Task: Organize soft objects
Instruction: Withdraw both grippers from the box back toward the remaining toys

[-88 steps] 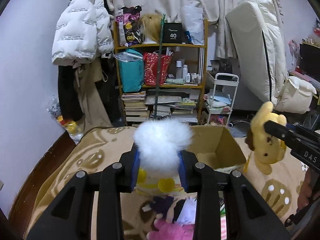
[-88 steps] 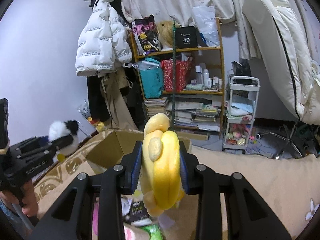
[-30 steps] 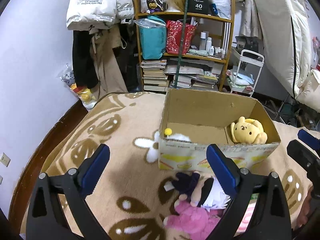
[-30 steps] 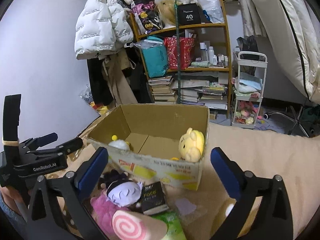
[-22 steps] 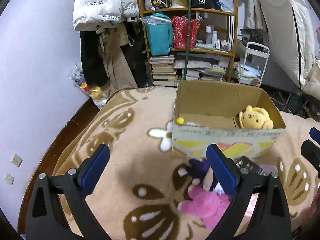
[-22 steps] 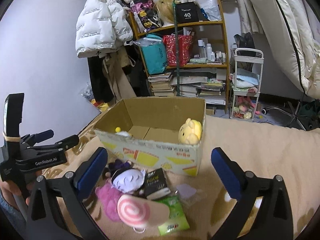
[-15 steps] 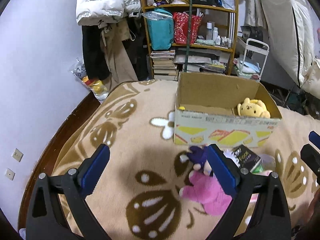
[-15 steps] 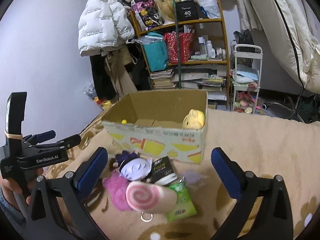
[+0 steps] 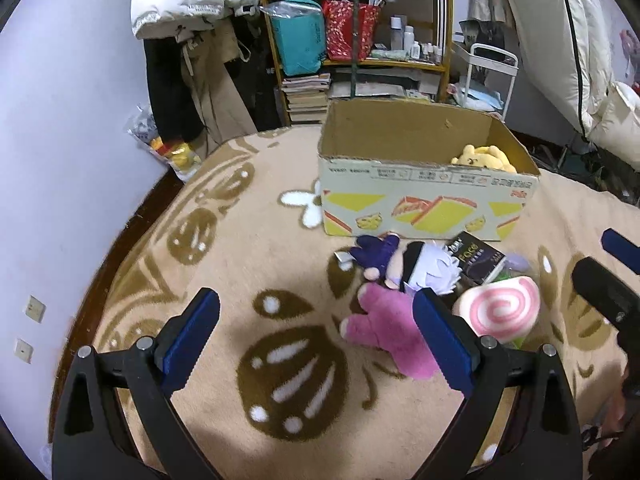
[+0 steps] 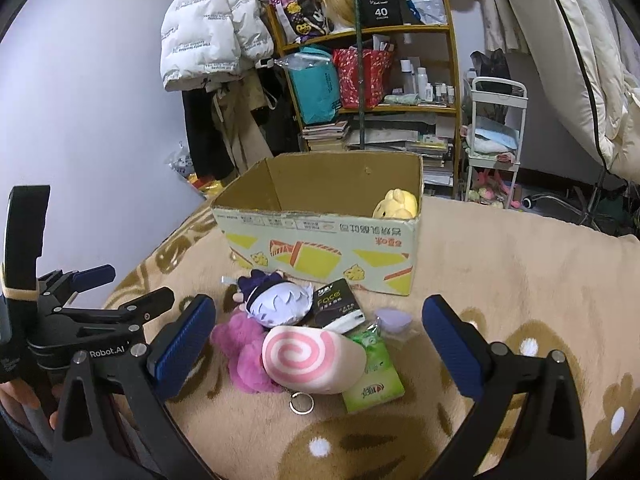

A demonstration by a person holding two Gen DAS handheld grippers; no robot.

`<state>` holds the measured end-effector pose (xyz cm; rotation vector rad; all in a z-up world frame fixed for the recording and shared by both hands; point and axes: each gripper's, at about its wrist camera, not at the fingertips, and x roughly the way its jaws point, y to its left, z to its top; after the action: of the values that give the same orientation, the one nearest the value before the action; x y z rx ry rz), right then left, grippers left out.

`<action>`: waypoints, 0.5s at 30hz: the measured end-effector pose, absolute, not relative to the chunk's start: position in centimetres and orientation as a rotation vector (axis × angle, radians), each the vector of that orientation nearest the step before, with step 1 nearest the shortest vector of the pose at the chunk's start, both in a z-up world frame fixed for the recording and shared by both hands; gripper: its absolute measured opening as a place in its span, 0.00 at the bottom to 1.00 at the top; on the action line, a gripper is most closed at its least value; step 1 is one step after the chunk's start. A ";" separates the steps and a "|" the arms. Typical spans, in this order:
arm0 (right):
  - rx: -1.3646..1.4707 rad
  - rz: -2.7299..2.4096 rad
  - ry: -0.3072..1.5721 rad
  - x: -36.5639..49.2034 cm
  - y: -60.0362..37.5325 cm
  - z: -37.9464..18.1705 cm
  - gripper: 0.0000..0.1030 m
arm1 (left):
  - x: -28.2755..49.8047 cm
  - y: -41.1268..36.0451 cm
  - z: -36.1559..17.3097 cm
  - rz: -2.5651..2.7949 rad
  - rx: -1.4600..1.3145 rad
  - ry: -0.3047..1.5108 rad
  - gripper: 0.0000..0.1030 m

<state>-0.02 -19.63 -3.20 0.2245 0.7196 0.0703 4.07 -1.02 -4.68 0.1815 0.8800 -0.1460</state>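
A cardboard box (image 9: 424,204) (image 10: 320,240) stands on the beige blanket, with a yellow plush (image 9: 484,157) (image 10: 396,204) inside at its right end. In front of the box lie a purple-and-white doll (image 9: 408,266) (image 10: 276,298), a pink plush (image 9: 390,330) (image 10: 244,350) and a pink swirl roll pillow (image 9: 498,312) (image 10: 312,360). My left gripper (image 9: 316,340) is open above the blanket, left of the pink plush. My right gripper (image 10: 320,344) is open, its fingers either side of the swirl pillow, apart from it.
A black packet (image 10: 336,306), a green tissue pack (image 10: 374,376) and a small lilac item (image 10: 394,320) lie by the toys. Shelves (image 10: 372,80), a white cart (image 10: 494,132), hanging coats (image 10: 216,40) and an upright mattress (image 10: 580,60) stand behind the bed.
Both grippers have let their plushes go into the box, opened, and drawn back and down toward the toys lying in front of it.
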 end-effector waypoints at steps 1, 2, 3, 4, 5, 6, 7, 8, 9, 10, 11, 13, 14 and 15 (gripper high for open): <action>0.218 0.073 0.724 0.0 -19.5 -3.3 1.00 | 4.2 -1.0 -4.8 -0.151 0.172 0.890 0.94; 0.212 0.078 0.728 0.0 -19.3 -3.4 1.00 | 4.3 -0.9 -5.0 -0.146 0.171 0.895 0.94; 0.207 0.079 0.733 0.0 -19.2 -3.5 1.00 | 4.4 -0.9 -5.2 -0.142 0.171 0.900 0.94; 0.201 0.082 0.738 0.1 -19.1 -3.6 1.00 | 4.5 -0.8 -5.4 -0.143 0.167 0.910 0.94; 0.195 0.085 0.745 0.2 -18.9 -3.8 1.00 | 4.6 -0.9 -5.5 -0.146 0.162 0.916 0.94; 0.189 0.087 0.751 0.3 -18.9 -4.0 1.00 | 4.7 -0.9 -5.7 -0.152 0.153 0.925 0.93; 0.182 0.089 0.758 0.4 -18.8 -4.1 1.00 | 4.8 -0.9 -5.8 -0.154 0.148 0.931 0.93; 0.173 0.091 0.765 0.5 -18.6 -4.3 1.00 | 4.9 -0.9 -5.9 -0.153 0.147 0.937 0.93; 0.168 0.091 0.770 0.6 -18.5 -4.4 1.00 | 5.0 -0.9 -6.1 -0.151 0.148 0.943 0.94; 0.160 0.093 0.779 0.7 -18.3 -4.6 1.00 | 5.0 -1.0 -6.2 -0.152 0.146 0.950 0.93; 0.153 0.095 0.786 0.9 -18.2 -4.8 1.00 | 5.1 -1.0 -6.5 -0.161 0.139 0.960 0.93; 0.142 0.100 0.804 1.1 -17.9 -5.1 1.00 | 5.3 -1.1 -6.9 -0.169 0.133 0.978 0.93; 0.134 0.101 0.814 1.2 -17.7 -5.3 1.00 | 5.3 -1.2 -7.0 -0.168 0.135 0.983 0.93; 0.128 0.104 0.823 1.3 -17.6 -5.5 1.00 | 5.4 -1.2 -7.2 -0.168 0.135 0.988 0.93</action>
<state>1.29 -17.64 -5.46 0.1276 0.8227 0.1037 5.43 -1.23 -7.18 0.1354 0.9881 -0.1682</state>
